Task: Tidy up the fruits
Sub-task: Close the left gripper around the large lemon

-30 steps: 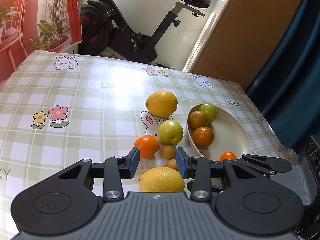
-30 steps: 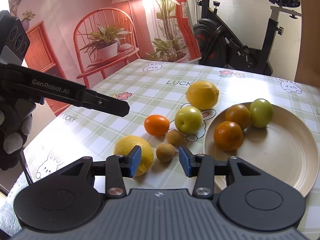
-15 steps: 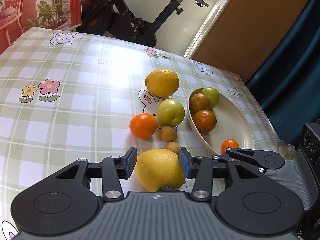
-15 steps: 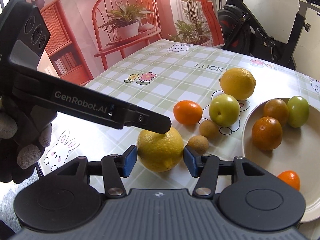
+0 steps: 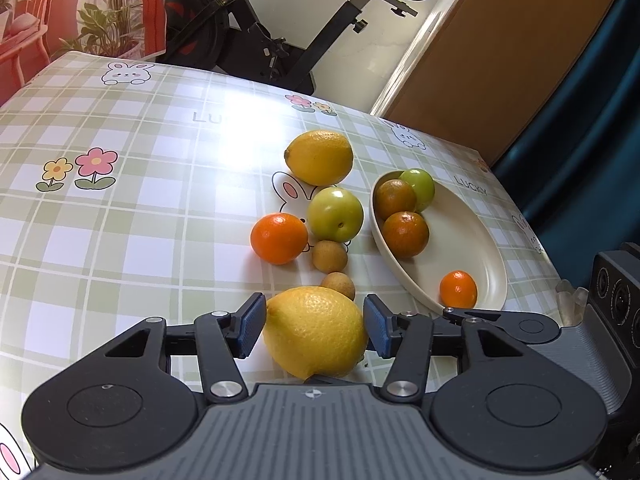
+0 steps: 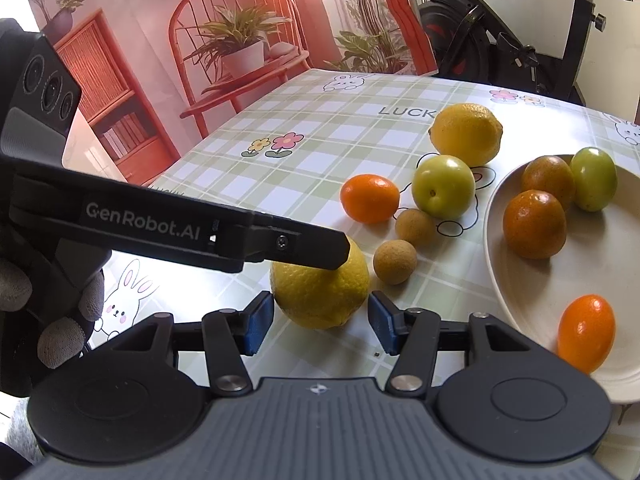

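Note:
A near lemon (image 5: 316, 330) lies on the checked tablecloth between the blue pads of my open left gripper (image 5: 315, 327); the pads stand just off its sides. My right gripper (image 6: 321, 323) is open too, right in front of the same lemon (image 6: 320, 290). A cream plate (image 5: 472, 248) at the right holds two dark oranges, a green fruit and a small orange fruit (image 5: 458, 289). On the cloth lie a far lemon (image 5: 320, 157), a green fruit (image 5: 335, 214), an orange (image 5: 279, 238) and two small brown fruits (image 5: 329, 256).
The left gripper's finger (image 6: 280, 242) crosses the right wrist view above the near lemon. The right gripper's body (image 5: 520, 326) lies by the plate's near rim. An exercise bike (image 5: 288, 40) stands behind the table. The table edge runs along the right.
Both grippers have moved in on the near lemon. The lemon now sits between the left gripper's pads, and both pairs of pads stand wider apart.

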`<state>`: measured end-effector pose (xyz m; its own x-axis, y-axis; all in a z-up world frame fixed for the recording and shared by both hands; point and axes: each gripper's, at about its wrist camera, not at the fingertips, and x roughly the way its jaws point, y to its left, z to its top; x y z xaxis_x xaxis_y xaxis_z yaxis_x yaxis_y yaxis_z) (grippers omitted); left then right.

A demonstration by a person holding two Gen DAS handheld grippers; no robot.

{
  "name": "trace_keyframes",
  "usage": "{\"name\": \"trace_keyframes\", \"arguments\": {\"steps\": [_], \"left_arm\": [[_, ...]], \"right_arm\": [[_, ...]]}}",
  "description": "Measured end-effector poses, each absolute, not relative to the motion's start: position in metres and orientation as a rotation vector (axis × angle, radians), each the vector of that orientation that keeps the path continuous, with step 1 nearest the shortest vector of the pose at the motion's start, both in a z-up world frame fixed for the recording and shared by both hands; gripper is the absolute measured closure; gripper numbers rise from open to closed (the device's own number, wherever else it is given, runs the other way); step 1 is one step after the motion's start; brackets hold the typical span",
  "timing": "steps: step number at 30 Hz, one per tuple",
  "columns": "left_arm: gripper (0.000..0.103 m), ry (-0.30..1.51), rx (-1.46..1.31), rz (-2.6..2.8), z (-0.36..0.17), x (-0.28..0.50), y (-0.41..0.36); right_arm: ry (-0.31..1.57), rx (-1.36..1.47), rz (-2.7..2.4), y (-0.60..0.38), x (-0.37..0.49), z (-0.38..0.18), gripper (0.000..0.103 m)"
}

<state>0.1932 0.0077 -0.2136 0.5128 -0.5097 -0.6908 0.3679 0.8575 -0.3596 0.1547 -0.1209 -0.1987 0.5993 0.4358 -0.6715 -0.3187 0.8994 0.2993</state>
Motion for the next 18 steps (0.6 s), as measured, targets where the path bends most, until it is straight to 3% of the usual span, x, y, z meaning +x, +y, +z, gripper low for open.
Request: {"name": "trace_keyframes", "arguments": {"steps": [18], "left_arm": [[0.046,0.852,-0.161,-0.496,-0.213,0.167,-0.017]], "right_arm": [[0.802,0.234,0.402,-0.142,0.135,-0.201,0.047]]}}
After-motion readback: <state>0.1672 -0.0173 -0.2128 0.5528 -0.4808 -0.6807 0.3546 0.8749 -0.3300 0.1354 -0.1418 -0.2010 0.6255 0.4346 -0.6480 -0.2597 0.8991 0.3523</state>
